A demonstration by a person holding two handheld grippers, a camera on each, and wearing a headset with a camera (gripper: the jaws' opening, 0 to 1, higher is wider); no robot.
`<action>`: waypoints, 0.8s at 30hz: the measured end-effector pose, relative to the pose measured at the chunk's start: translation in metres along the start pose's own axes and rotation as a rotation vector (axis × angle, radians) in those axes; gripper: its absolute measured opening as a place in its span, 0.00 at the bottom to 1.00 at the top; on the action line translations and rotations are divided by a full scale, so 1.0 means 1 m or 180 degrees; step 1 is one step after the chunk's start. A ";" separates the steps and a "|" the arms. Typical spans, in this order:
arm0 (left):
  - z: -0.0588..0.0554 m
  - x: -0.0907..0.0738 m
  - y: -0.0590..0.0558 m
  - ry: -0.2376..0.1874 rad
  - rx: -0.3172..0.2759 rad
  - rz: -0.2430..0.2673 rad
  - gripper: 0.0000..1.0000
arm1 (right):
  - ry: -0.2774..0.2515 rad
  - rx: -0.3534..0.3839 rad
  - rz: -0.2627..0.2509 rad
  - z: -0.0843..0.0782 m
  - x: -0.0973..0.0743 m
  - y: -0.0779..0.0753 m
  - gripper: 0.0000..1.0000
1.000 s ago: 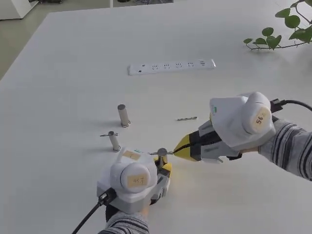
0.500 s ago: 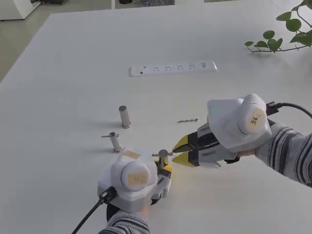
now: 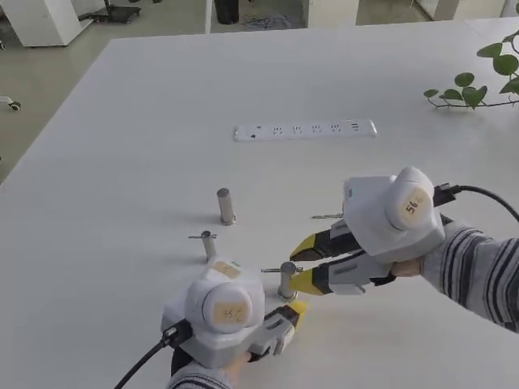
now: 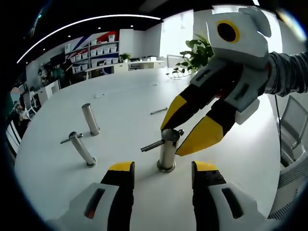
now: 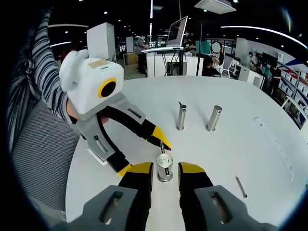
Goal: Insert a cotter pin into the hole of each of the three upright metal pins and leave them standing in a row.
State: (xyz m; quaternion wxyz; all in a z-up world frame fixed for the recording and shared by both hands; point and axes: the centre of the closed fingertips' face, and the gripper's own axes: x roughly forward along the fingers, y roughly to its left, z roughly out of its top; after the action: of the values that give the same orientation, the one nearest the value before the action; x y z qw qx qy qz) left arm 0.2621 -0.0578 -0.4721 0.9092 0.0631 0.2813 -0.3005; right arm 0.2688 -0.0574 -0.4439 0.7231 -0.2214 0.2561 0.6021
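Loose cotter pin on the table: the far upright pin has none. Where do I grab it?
Probably from above, pinching across the shaft near one end: the cotter pin lies flat on the table, and its other end must stay free to insert.

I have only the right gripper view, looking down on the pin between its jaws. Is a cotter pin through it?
Observer: Yes. The left gripper view shows a cotter pin crossing the near pin just under its head.
Operator: Is anything clamping its base?
Observer: No. The left gripper is open, its jaws either side of the base with gaps.
Operator: And the other two pins?
Observer: In the head view the middle pin carries a second cotter pin; the far pin has none.
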 end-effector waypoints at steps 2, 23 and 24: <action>0.001 -0.002 0.000 -0.0011 -0.0010 -0.0010 0.49 | 0.0004 0.0004 0.0008 0.001 0.001 0.001 0.15; 0.013 -0.033 0.012 -0.0142 -0.0245 -0.0011 0.66 | 0.0041 0.0094 -0.0005 -0.001 0.004 0.003 0.08; 0.013 -0.035 0.012 -0.0139 -0.0242 -0.0019 0.67 | 0.0057 0.0084 -0.0018 -0.001 0.005 0.003 0.08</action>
State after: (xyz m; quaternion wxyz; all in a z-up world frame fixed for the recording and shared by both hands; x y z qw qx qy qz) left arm 0.2524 -0.0338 -0.4432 0.9159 0.0212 0.2727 -0.2937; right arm 0.2667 -0.0538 -0.4472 0.7253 -0.2180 0.2698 0.5947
